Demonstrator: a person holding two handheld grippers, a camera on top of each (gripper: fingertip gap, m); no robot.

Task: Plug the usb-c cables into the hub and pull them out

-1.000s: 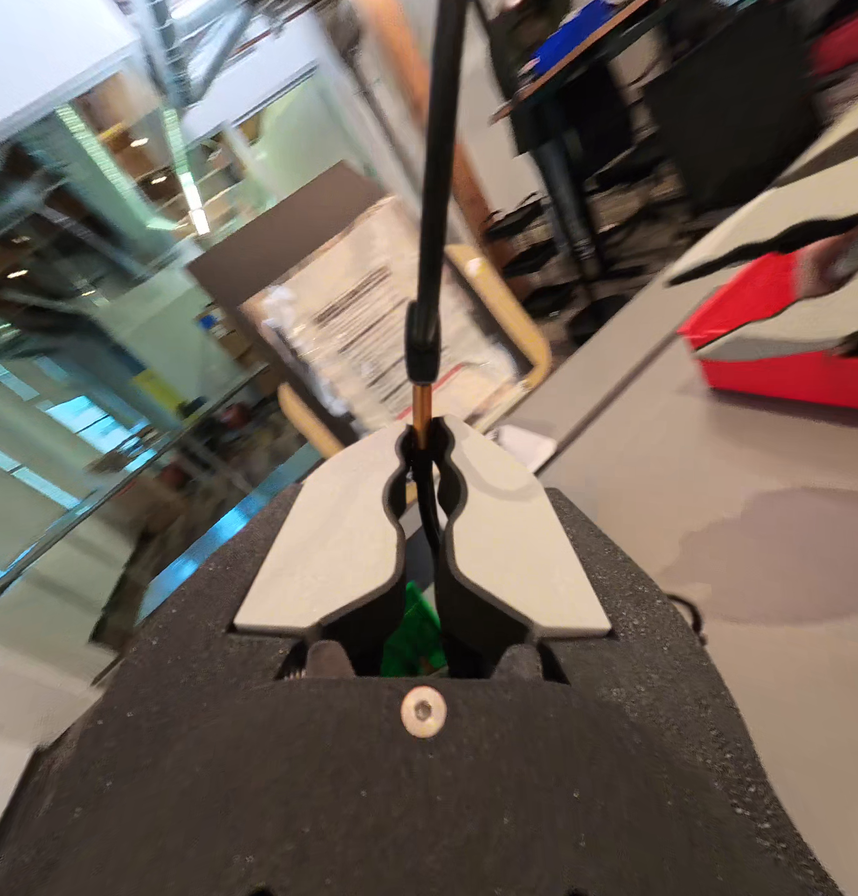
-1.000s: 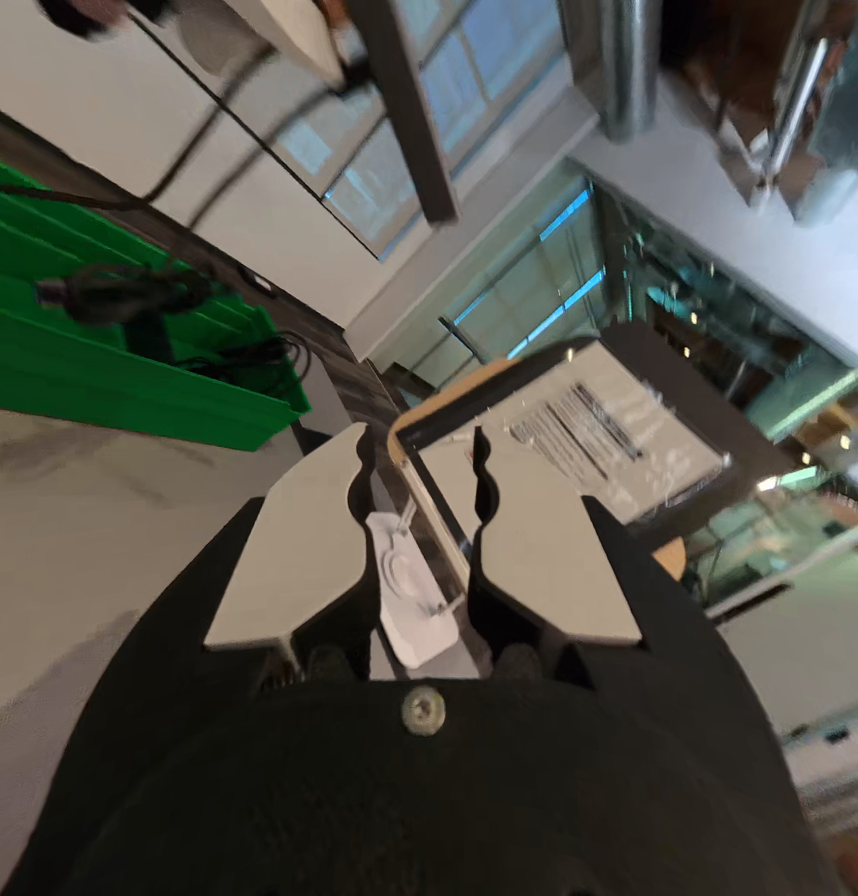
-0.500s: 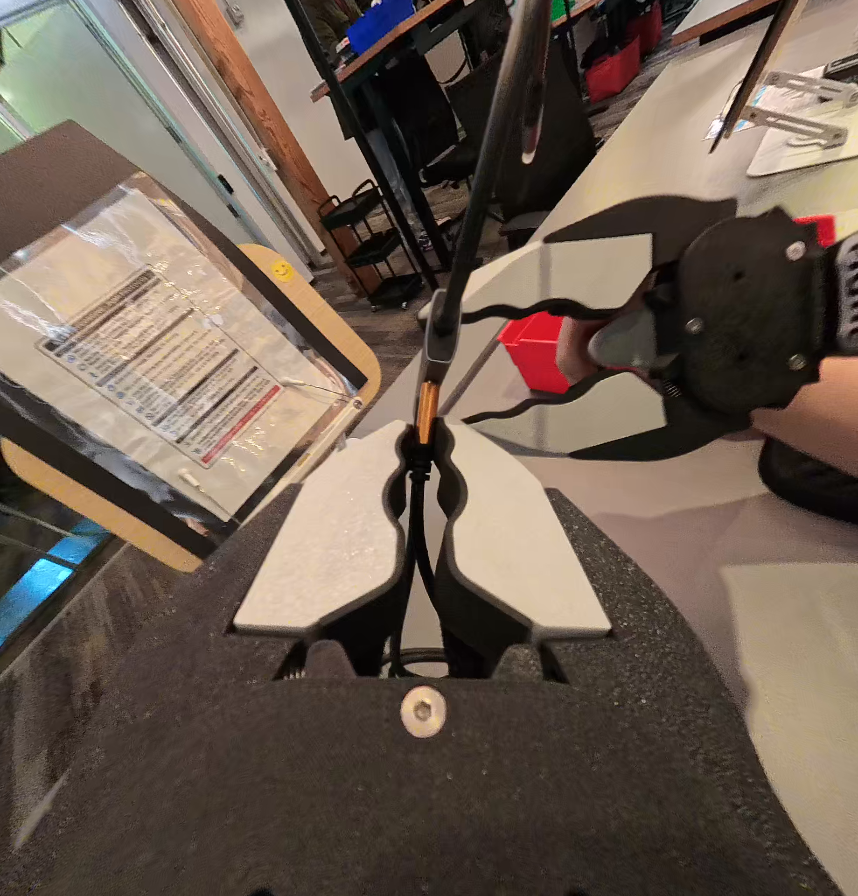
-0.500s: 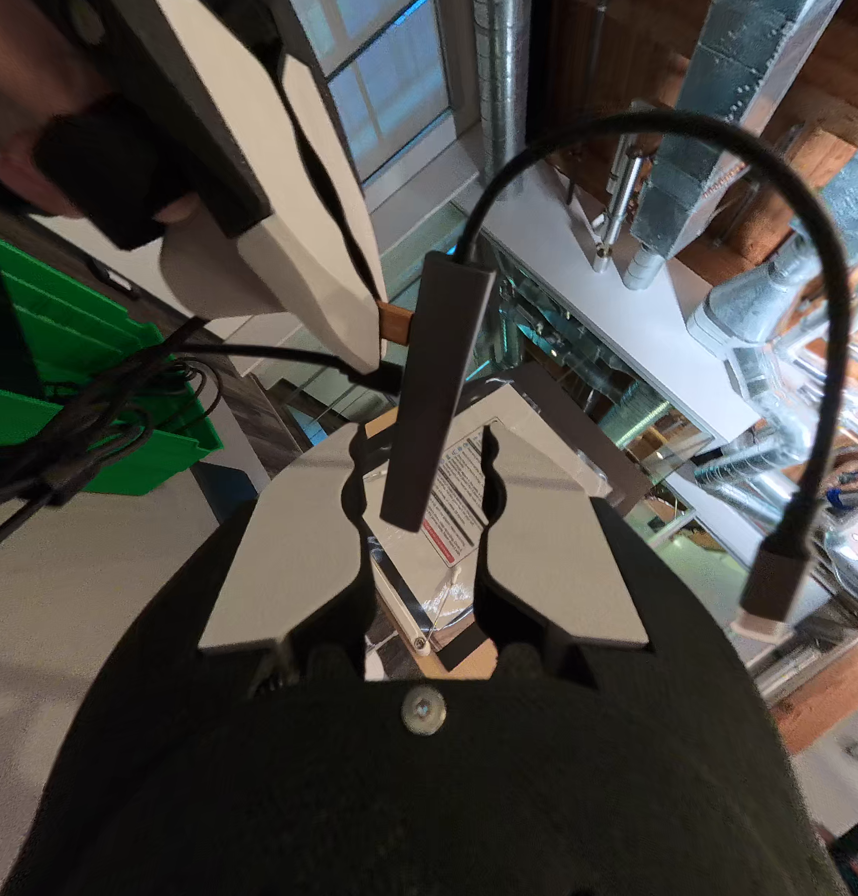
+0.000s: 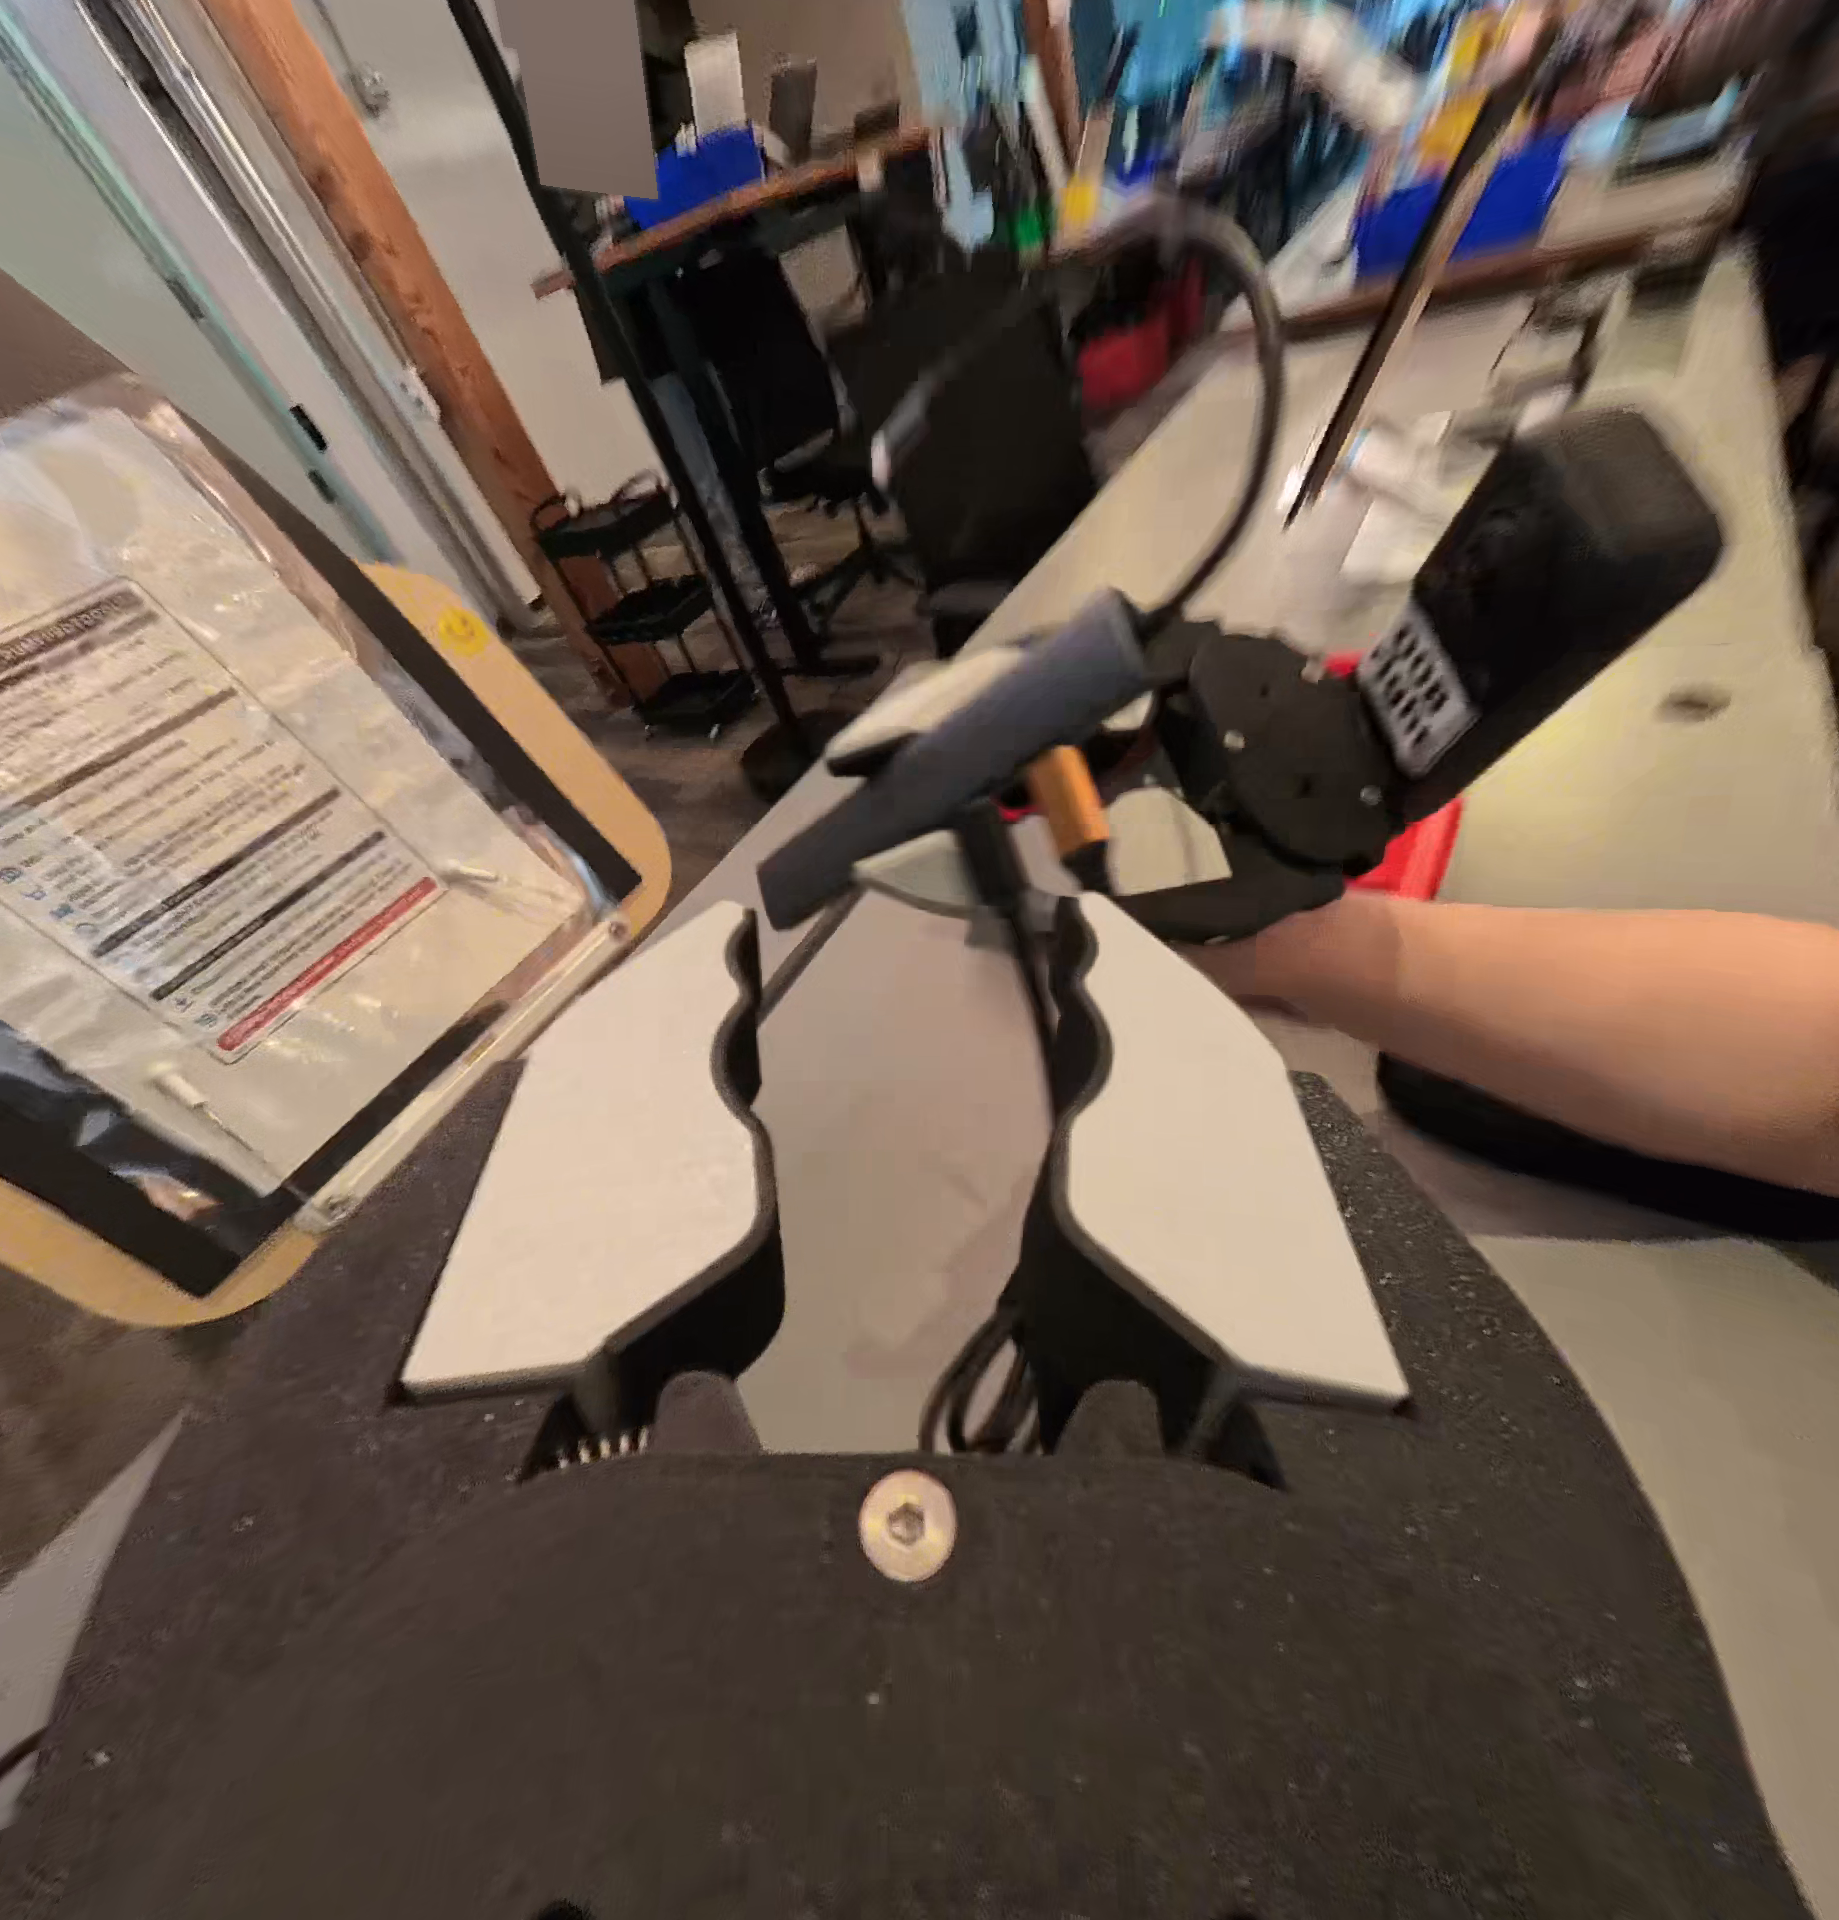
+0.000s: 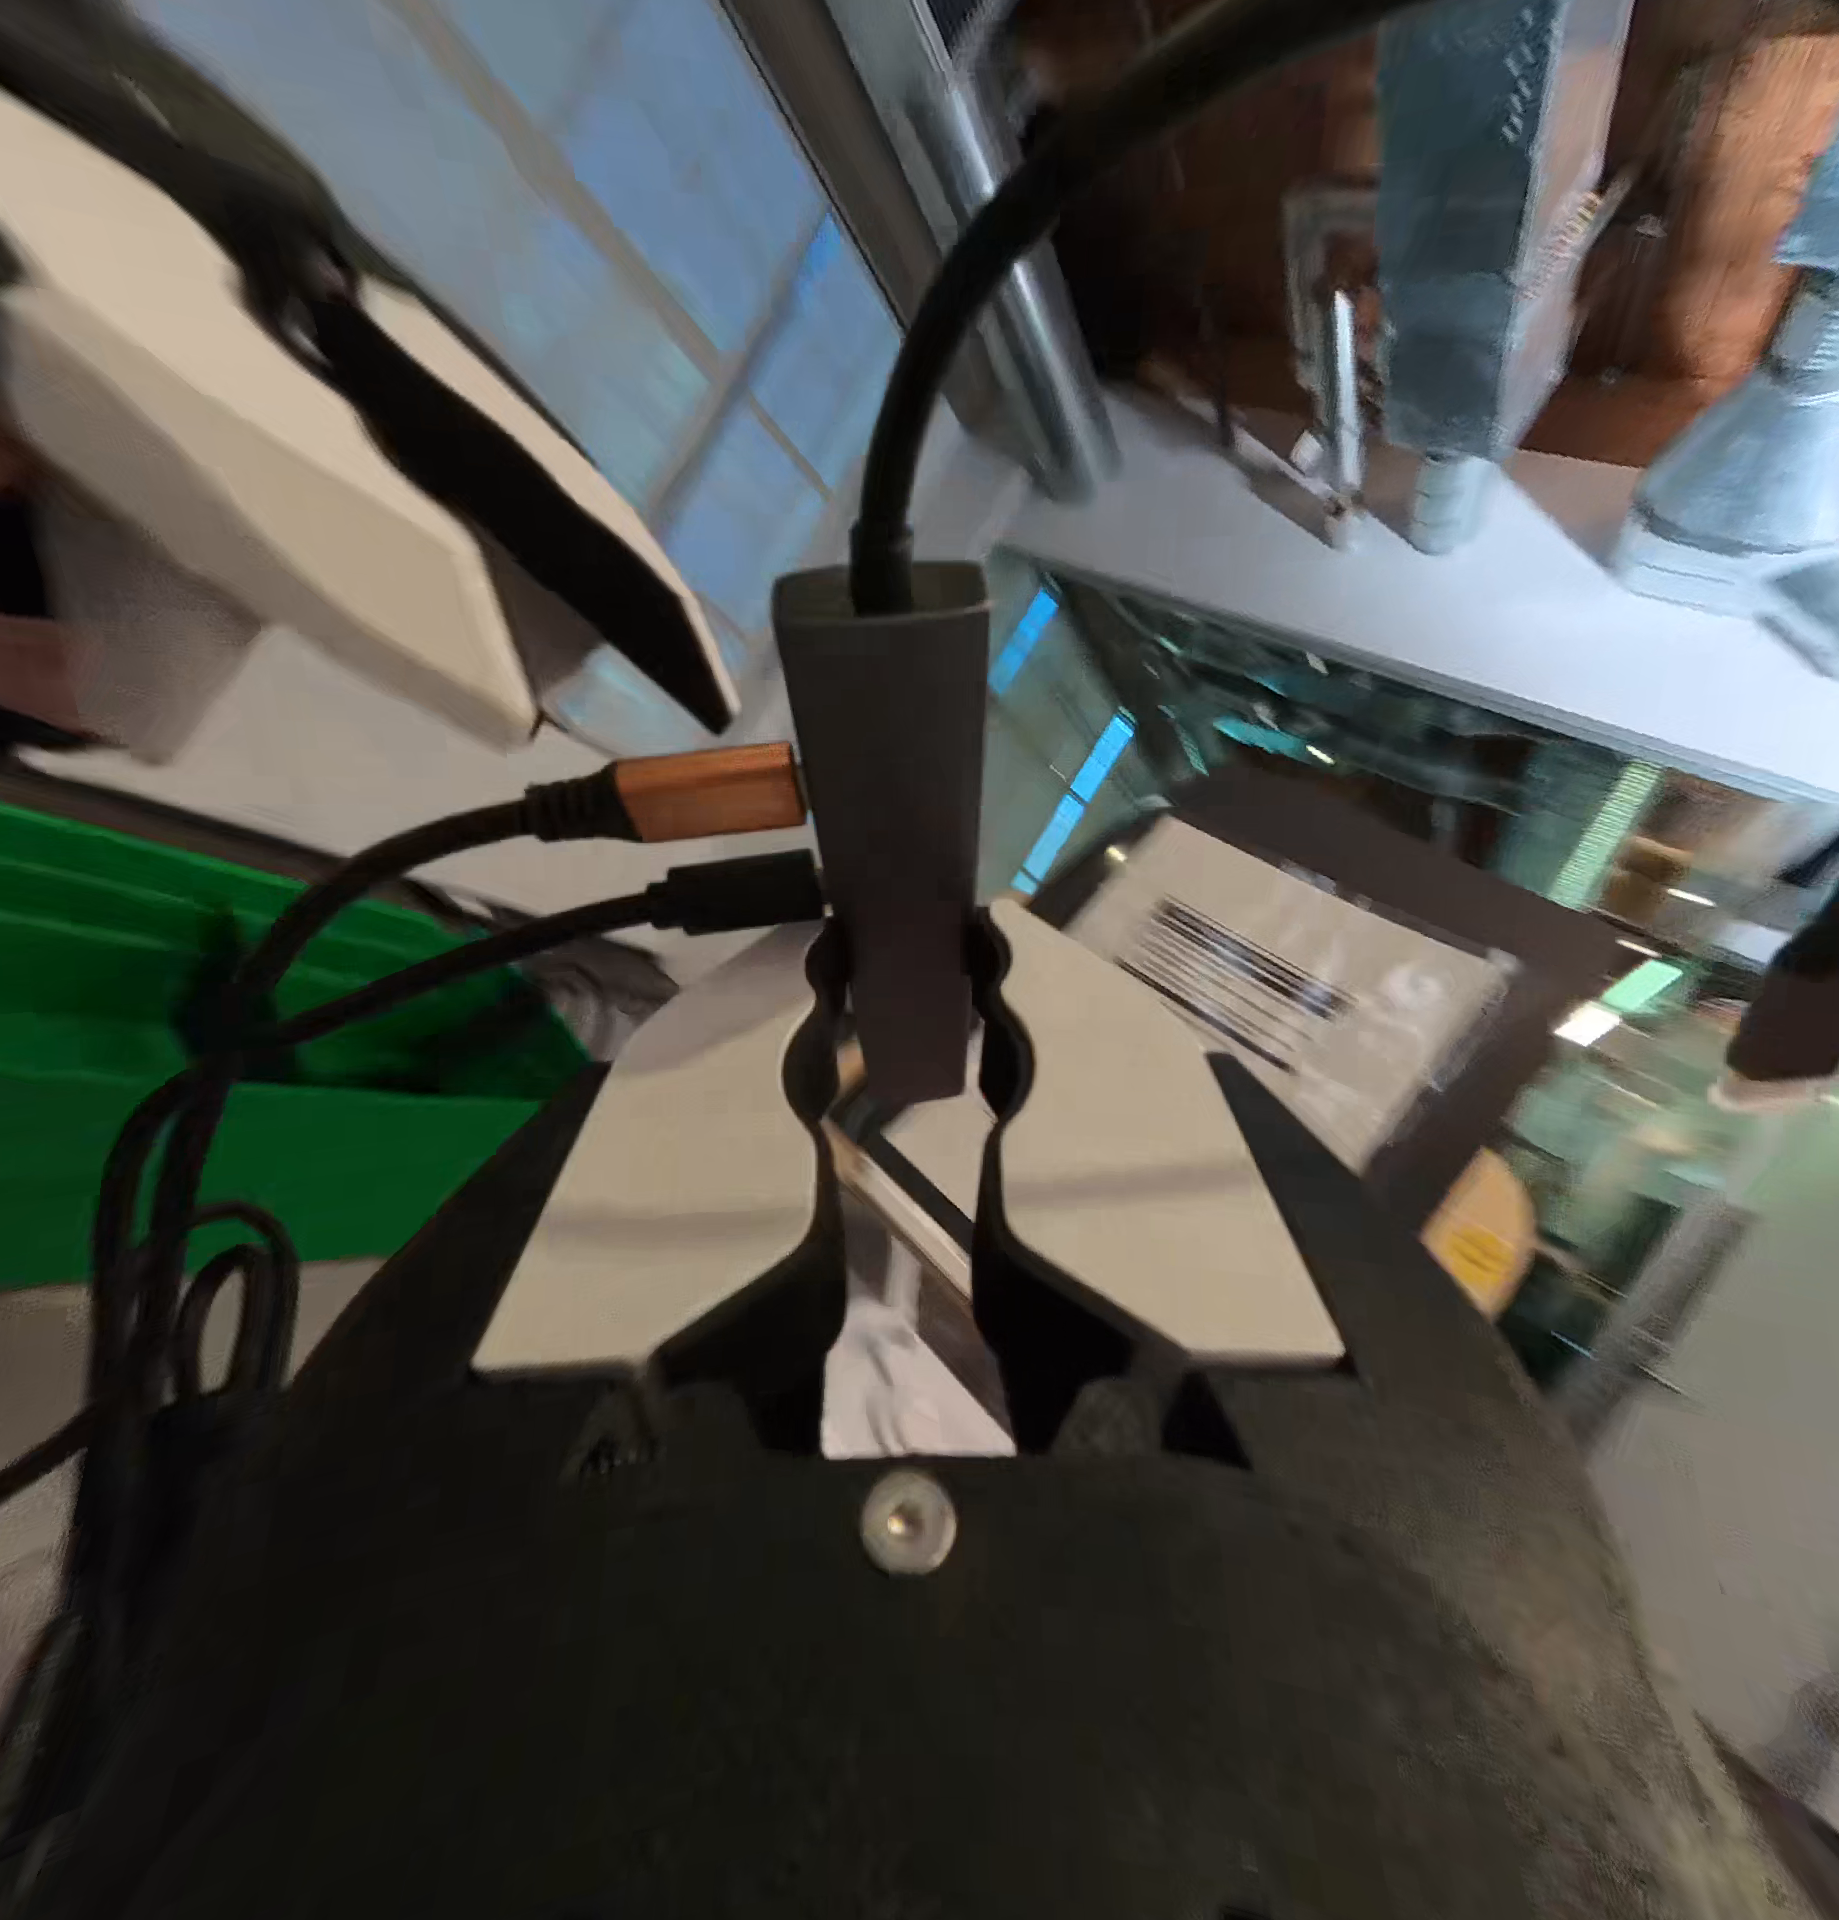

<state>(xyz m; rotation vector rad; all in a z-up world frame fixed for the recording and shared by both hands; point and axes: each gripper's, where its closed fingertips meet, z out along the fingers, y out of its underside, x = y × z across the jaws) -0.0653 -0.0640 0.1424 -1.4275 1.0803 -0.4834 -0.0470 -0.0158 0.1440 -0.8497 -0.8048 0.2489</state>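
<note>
Left hand-held gripper (image 5: 904, 935) released orange plug (image 6: 709, 792); hub (image 6: 894, 831) blurred.

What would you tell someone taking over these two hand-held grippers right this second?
Right gripper: shut on the grey hub, holding it up in the air by its lower end.
Left gripper: open, empty, just beside the hub.
Cables: the copper-ended plug and the black plug both sit in the hub's side; their cords hang down toward the green bin.
Done: both cables look plugged in.
Left: grip each plug with the left gripper and pull it out while the right one steadies the hub.
</note>
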